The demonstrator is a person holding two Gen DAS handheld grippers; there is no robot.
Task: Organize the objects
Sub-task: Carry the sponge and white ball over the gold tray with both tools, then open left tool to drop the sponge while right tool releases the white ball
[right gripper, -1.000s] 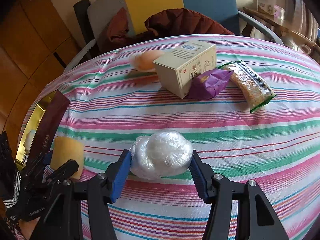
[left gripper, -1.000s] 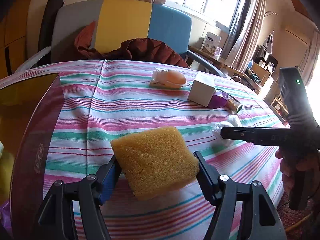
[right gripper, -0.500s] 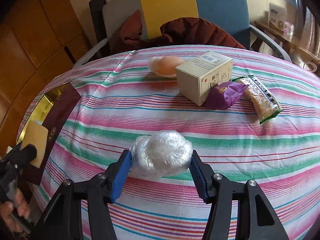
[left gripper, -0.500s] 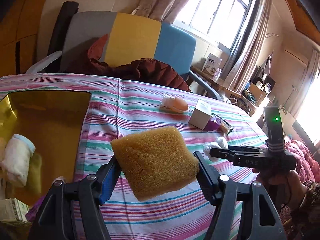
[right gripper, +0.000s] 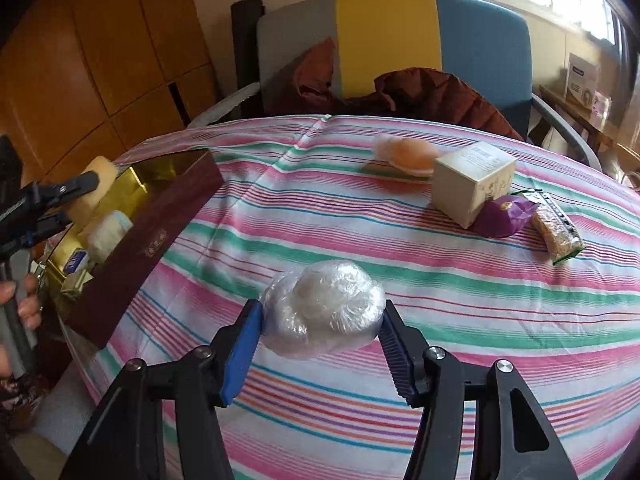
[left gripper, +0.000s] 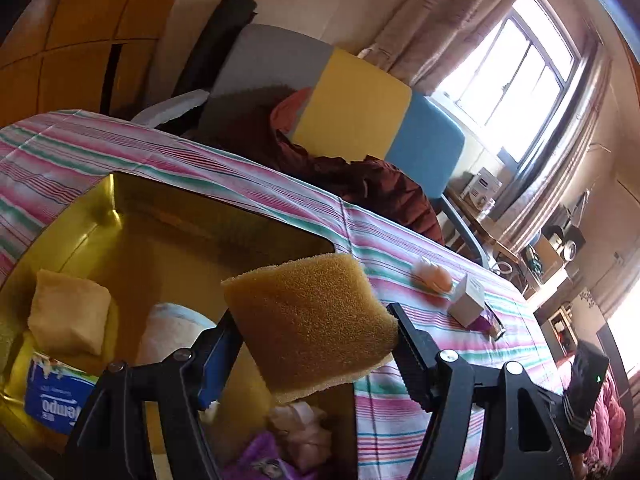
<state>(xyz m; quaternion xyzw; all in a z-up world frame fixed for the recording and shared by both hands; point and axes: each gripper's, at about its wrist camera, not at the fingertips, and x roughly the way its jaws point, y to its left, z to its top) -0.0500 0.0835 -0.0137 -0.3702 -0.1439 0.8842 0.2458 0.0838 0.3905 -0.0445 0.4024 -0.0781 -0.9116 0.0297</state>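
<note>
Where the striped cloth covers the desk point(right gripper: 360, 240), a dark red box with a gold lining point(left gripper: 132, 240) sits at its left edge, already holding a pale cloth bundle point(left gripper: 68, 316), a white roll point(left gripper: 168, 332) and a blue tissue pack point(left gripper: 52, 400). The left gripper point(left gripper: 312, 340) is clamped on a yellow sponge point(left gripper: 308, 320), held above the box's open interior. The right gripper point(right gripper: 320, 336) is clamped on a white ball wrapped in clear film point(right gripper: 324, 308), held above the cloth. Farther back lie a cream carton point(right gripper: 472, 188), touching a purple packet point(right gripper: 504, 216), a snack bar point(right gripper: 556, 232) just beside it, and a peach-coloured item point(right gripper: 408, 156).
</note>
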